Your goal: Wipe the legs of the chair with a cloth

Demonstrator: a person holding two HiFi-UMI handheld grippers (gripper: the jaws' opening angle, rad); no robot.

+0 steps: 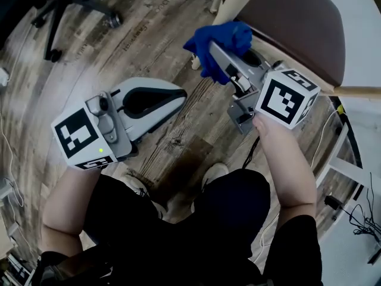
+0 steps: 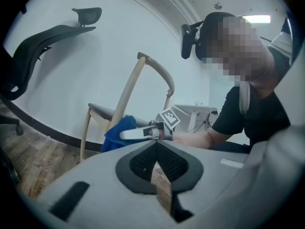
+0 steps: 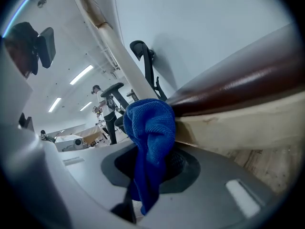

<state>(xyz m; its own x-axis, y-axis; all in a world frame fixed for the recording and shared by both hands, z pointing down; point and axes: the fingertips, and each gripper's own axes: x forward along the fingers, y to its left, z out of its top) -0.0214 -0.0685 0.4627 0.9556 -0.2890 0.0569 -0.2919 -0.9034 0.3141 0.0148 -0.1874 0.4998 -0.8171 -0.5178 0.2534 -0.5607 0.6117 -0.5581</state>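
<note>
A wooden chair with a brown seat point(image 1: 297, 22) stands at the upper right on the wood floor. Its pale frame point(image 2: 125, 92) and a front leg point(image 2: 85, 132) show in the left gripper view. My right gripper point(image 1: 217, 49) is shut on a blue cloth point(image 1: 225, 39). The bunched cloth point(image 3: 150, 128) rests against the pale seat rail point(image 3: 248, 123), just under the seat edge. Lower left of it, apart from the chair, my left gripper point(image 1: 177, 94) is held shut with nothing in it. Its pads point(image 2: 143, 163) meet at the tip.
A black office chair's wheeled base point(image 1: 77, 5) is at the upper left, with its back point(image 2: 47, 32) near the white wall. A white desk point(image 2: 195, 113) stands behind the chair. Cables point(image 1: 363, 219) lie at the lower right. My shoes point(image 1: 214, 174) are below the grippers.
</note>
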